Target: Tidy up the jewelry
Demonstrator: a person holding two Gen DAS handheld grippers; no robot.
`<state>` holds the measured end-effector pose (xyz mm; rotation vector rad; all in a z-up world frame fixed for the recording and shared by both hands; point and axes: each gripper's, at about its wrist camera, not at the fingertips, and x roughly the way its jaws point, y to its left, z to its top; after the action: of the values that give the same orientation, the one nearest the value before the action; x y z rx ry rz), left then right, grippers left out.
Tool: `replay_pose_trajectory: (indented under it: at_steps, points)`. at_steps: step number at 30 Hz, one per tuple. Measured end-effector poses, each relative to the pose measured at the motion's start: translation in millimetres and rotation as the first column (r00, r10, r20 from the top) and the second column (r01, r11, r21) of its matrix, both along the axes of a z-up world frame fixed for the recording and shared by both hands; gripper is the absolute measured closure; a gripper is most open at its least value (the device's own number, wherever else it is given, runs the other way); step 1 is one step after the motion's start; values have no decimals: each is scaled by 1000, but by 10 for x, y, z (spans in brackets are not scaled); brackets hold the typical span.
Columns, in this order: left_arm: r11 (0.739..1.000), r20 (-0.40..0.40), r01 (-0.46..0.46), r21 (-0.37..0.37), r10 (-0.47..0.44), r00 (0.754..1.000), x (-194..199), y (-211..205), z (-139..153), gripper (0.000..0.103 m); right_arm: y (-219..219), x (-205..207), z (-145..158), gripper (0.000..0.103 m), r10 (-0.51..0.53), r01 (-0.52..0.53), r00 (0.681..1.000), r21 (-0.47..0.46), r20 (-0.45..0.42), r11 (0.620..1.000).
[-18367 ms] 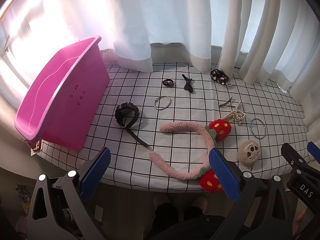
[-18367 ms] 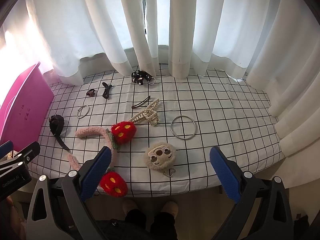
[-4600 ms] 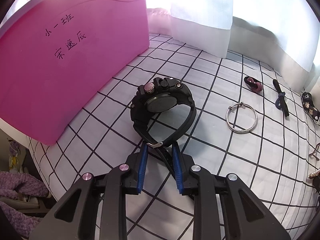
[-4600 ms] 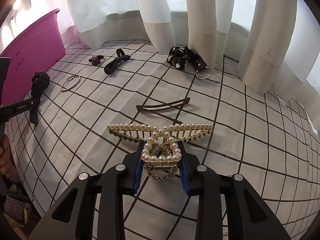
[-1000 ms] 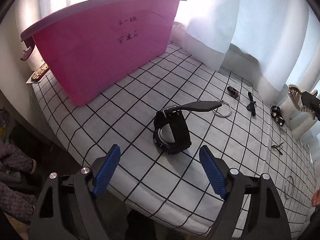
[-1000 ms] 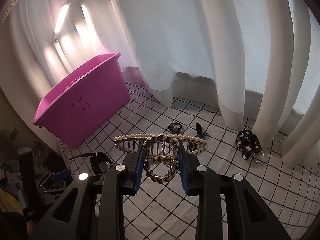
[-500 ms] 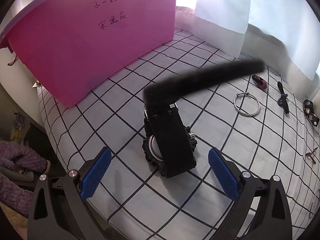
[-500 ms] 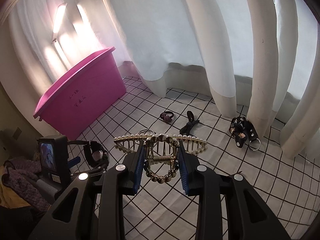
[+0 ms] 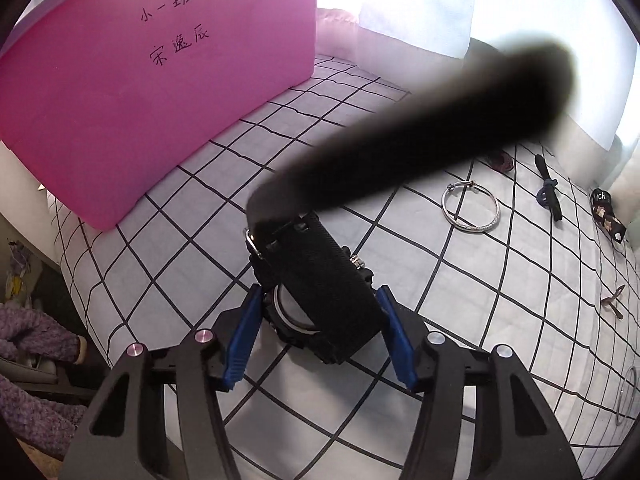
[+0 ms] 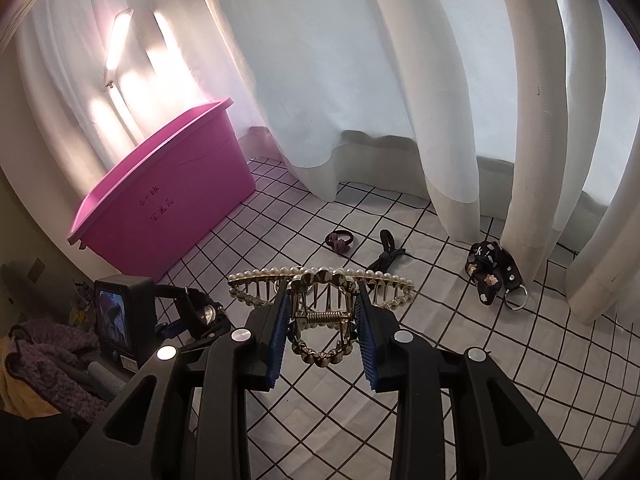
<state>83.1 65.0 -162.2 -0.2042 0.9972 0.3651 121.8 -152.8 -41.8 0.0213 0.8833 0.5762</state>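
My left gripper (image 9: 318, 330) is shut on a black watch (image 9: 320, 292), pads on either side of its case; the loose strap sticks up, blurred, close to the lens. The watch also shows in the right wrist view (image 10: 200, 312), held above the table's near left edge. My right gripper (image 10: 322, 336) is shut on a pearl hair claw (image 10: 320, 280) and holds it in the air over the checked cloth. The pink bin (image 9: 132, 92) stands left of the watch; it also shows in the right wrist view (image 10: 168, 200), far left.
On the checked cloth (image 9: 500, 300) lie a silver bangle (image 9: 471, 207), a black bow tie (image 9: 548, 192), a dark red hair tie (image 10: 339, 241), a black studded band (image 10: 490, 276), a hairpin (image 9: 612, 304) and a ring (image 9: 626, 396). White curtains hang behind.
My left gripper has closed from wide open onto the watch and moved in closer. My right gripper still holds the pearl claw and has shifted slightly.
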Motion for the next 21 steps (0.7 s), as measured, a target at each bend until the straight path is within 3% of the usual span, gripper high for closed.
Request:
replay_pose_trajectory:
  at_steps: [2,11,21]
  points:
    - [999,12,-6,-33,7,1000,-51,67,44,48,37,0,24,73,3,-3,1000,-1,4,1000]
    - [1000,79,17,-10,-16,997,-229,203,536,52,306,41,210,73,29,-29,999,2,37,1000]
    - [999,92,28,-25,-26,995,-154,391,610,53,516,76,311,73,40,-40,998,5,55,999]
